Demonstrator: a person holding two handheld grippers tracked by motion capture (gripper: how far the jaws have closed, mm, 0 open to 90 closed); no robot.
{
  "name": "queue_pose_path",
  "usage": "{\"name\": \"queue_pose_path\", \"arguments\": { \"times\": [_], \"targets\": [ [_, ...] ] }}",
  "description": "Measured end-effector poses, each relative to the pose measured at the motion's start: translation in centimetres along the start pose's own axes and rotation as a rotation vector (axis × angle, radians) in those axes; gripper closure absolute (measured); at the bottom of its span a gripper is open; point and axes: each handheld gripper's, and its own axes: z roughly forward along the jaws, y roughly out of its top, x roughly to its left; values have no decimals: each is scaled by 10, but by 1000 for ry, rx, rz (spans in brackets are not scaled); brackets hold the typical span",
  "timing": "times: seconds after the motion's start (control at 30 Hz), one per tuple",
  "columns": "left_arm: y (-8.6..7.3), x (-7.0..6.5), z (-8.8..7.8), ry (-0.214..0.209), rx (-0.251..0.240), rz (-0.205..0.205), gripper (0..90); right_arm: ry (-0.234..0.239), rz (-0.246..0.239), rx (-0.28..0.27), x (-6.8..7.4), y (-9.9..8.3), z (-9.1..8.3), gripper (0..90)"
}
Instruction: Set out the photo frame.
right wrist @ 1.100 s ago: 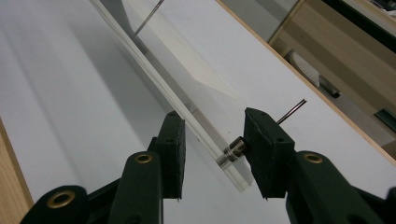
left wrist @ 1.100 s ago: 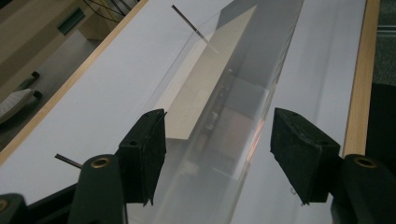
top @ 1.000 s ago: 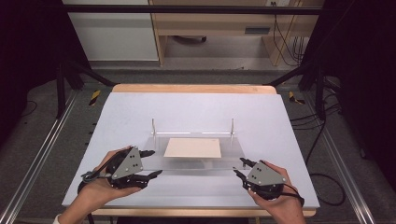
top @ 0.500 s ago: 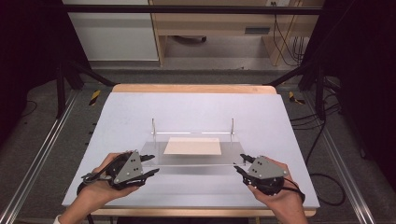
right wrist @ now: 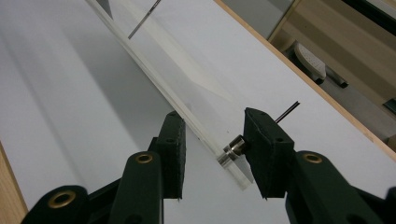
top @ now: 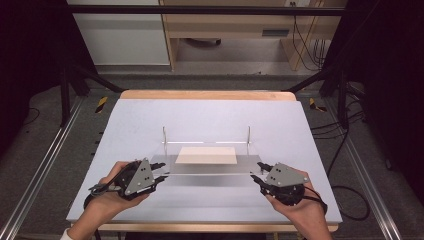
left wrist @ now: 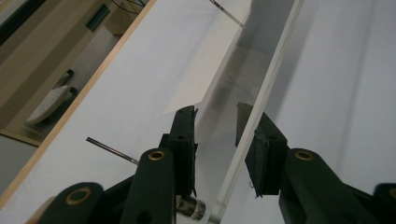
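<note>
From above, the clear acrylic stand (top: 207,167) lies near the front of your bench (top: 210,120), its long axis running 9 to 3 o'clock, with a beige card (top: 206,155) on it. Your left tool (top: 159,176) sits at its 9 o'clock end, your right tool (top: 256,175) at 3; since a second ago the left has crept inward. Along your left tool (left wrist: 217,140), the jaws have just been closing around the clear edge, a gap remaining. Along your right tool (right wrist: 212,140), jaws straddle the stand's corner, one pad touching its metal stud (right wrist: 232,150).

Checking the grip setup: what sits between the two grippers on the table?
In the high view, a clear plastic sheet spans from the left gripper to the right gripper, with a beige card behind it.
</note>
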Motion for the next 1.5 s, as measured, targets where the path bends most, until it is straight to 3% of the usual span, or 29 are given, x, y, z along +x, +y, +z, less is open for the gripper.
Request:
{"name": "queue_pose_path", "arguments": {
  "times": [0.3, 0.43, 0.83, 1.5],
  "targets": [
    [5, 5, -1, 19, -5, -11, 681, -13, -8, -40, -7, -4, 2, 569],
    [7, 7, -2, 24, -4, -11, 690, -12, -15, -40, -13, -7, 8, 619],
    [14, 19, -3, 10, 4, -30, 703, -25, -32, -18, -21, 6, 7, 639],
    [41, 79, 4, -10, -8, -93, 657, 2, 77, -63, -69, 36, 19, 625]
  ]
}}
